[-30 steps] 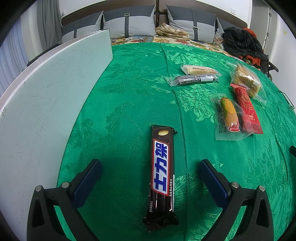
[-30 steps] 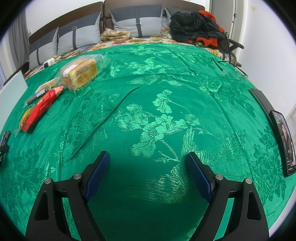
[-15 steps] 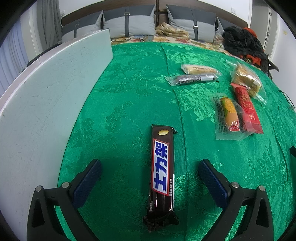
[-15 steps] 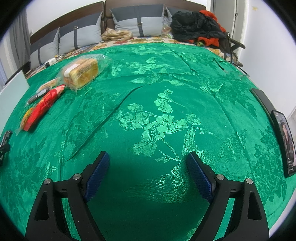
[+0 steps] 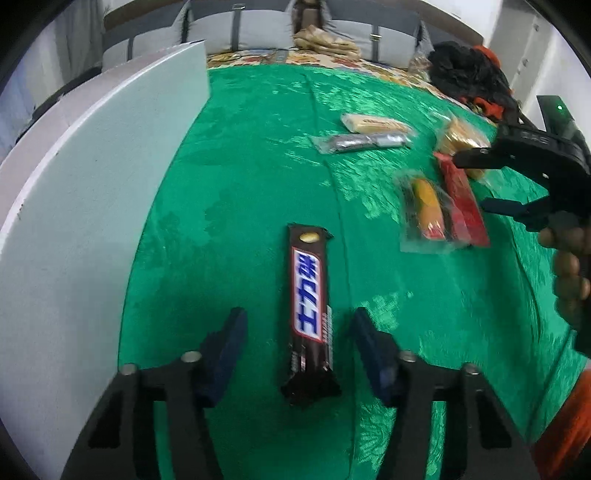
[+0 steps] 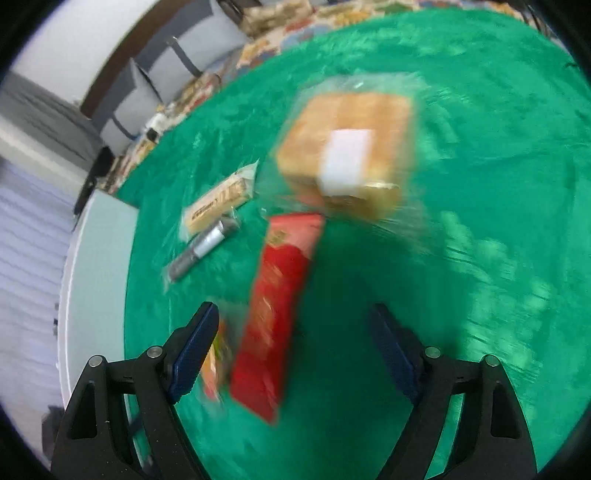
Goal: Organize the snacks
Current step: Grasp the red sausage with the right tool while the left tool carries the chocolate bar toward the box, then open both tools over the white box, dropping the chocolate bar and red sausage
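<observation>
A brown chocolate bar [image 5: 310, 295] with a blue and white label lies lengthwise on the green cloth [image 5: 229, 192]. My left gripper [image 5: 297, 332] straddles its near half. Its jaws are closing, with a gap still showing on each side of the bar. My right gripper [image 6: 291, 314] hovers over a red packet [image 6: 277, 302], wide apart and closing slightly, touching nothing. In the left wrist view the right gripper [image 5: 484, 182] hangs above the red packet [image 5: 461, 195] and a clear corn sausage packet [image 5: 424, 210]. Bagged bread [image 6: 347, 147] lies just beyond.
A white board [image 5: 92, 221] lies along the left of the cloth. A beige bar [image 5: 373, 123] and a grey wrapped bar [image 5: 354, 143] rest farther back. A hand [image 5: 569, 266] and orange sleeve [image 5: 569, 417] are at the right edge. Pillows [image 5: 258, 29] and dark clothes [image 5: 469, 74] line the back.
The left jaws have narrowed around the chocolate bar. The right gripper has swung left from bare cloth to above the red packet and now shows in the left wrist view.
</observation>
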Action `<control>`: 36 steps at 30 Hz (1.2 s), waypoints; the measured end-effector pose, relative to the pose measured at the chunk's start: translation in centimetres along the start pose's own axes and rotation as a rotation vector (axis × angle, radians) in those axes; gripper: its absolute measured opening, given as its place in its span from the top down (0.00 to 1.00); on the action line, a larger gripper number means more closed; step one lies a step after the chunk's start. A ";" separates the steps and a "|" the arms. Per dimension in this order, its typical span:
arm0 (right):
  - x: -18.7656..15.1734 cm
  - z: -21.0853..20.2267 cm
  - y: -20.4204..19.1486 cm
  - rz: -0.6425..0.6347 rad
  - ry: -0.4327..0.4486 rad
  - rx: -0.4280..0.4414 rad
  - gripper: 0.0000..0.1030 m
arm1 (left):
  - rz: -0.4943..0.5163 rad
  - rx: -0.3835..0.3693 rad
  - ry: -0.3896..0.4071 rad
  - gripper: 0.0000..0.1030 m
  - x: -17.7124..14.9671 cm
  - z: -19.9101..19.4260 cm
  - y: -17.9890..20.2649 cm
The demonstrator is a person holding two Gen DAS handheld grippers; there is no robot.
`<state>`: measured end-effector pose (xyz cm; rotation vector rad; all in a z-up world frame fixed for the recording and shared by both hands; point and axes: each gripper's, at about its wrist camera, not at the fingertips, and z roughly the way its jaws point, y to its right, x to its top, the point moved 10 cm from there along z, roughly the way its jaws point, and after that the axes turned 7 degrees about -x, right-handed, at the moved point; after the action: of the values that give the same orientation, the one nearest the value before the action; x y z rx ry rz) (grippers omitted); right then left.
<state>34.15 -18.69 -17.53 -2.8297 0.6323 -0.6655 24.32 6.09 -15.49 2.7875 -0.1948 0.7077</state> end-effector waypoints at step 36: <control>-13.6 -13.9 -29.6 -0.507 0.110 0.398 0.35 | -0.367 0.269 0.336 0.16 -3.8 -23.7 -24.4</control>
<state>27.57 12.96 -3.02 -2.5819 -0.2079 -0.9082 14.95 36.33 -2.46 2.7672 0.4956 1.1498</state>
